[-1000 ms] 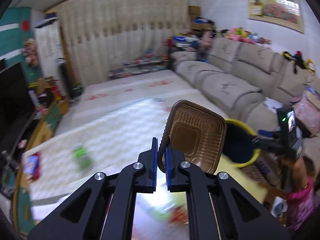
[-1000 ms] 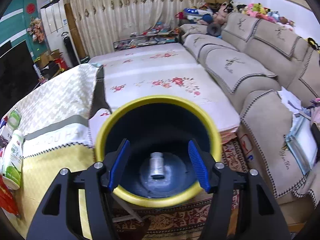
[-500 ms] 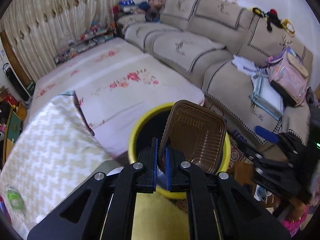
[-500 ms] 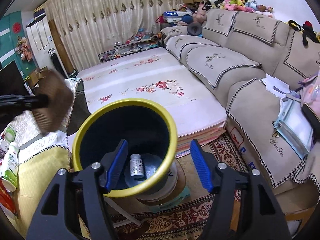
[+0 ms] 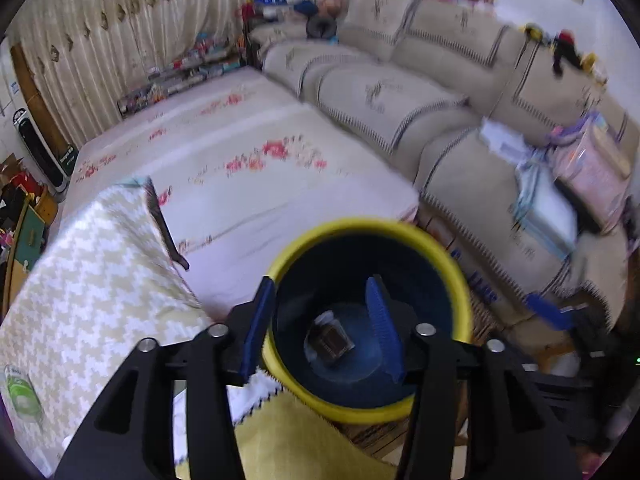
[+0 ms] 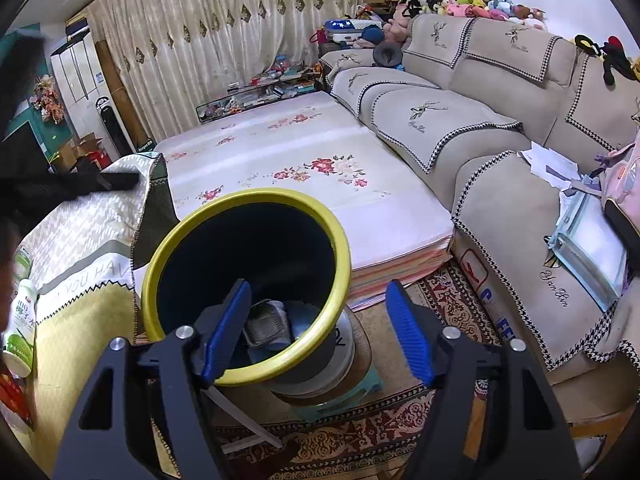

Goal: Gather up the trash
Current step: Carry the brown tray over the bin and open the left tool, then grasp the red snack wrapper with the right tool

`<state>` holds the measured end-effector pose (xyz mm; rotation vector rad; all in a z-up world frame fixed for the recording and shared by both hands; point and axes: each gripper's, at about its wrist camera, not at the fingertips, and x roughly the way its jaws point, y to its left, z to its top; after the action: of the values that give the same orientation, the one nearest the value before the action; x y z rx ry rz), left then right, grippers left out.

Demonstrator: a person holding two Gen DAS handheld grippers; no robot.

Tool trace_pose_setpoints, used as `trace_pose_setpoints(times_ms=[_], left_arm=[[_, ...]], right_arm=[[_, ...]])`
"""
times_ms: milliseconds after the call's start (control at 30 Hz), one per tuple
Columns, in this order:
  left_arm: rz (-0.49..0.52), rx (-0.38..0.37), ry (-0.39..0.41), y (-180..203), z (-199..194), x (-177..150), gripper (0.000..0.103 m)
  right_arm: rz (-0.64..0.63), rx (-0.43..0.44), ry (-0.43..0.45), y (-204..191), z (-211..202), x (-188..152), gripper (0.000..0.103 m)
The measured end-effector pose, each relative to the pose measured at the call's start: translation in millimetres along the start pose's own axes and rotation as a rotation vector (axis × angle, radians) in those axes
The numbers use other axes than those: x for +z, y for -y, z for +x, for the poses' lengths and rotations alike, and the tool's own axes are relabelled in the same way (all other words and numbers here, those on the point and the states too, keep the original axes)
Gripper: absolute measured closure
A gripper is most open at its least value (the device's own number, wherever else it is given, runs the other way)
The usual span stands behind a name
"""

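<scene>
A dark bin with a yellow rim stands beside the table; it also shows in the right wrist view. The brown plastic tray lies at the bottom of the bin, also seen in the right wrist view. My left gripper is open and empty right above the bin's mouth. My right gripper is open and empty, just above the bin's near right rim. A white and green bottle lies on the table at the left.
The table with a yellow and patterned cloth is at the left. A mattress with flower print lies beyond the bin. A beige sofa with papers and bags runs along the right. A patterned rug is below.
My left gripper opened and let the brown tray drop into the bin. The right gripper drew back a little from the bin.
</scene>
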<state>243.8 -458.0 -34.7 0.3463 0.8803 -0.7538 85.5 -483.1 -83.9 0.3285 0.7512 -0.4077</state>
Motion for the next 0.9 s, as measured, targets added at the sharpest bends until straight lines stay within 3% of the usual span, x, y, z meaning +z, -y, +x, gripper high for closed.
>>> trace_pose_setpoints(times_ms=[133,233,400,600,767,900], left_arm=[[-0.047,0.008,0.147,-20.1,-83.9,-11.2,0.031],[-0.080,0.083,0.257,-44.5,-148.8,-41.3,0.025],[-0.195,0.224,0.370,-91.0,-220.4,-113.6,0.019],[-0.394,0.331,0.366,-154.1,-262.4,-217.8,0.019],[-0.454,0.419,0.357,-178.6,-279.8,-282.4,0.019],[-0.451,0.451,0.373,-187.5,-290.6,-307.9,0.019]], right_arm=[[-0.022,0.039,-0.008,-16.4,-1.4,-6.2,0.035],[-0.074,0.091,-0.020,-41.6,-4.3,-15.1,0.035],[-0.199,0.216,-0.035,-102.1,-17.2,-33.0,0.035],[-0.332,0.423,-0.045,-176.4,-48.1,-54.0,0.037],[-0.401,0.547,-0.032,-217.0,-81.1,-65.5,0.055],[-0.421,0.608,-0.019,-233.9,-101.9,-71.3,0.067]])
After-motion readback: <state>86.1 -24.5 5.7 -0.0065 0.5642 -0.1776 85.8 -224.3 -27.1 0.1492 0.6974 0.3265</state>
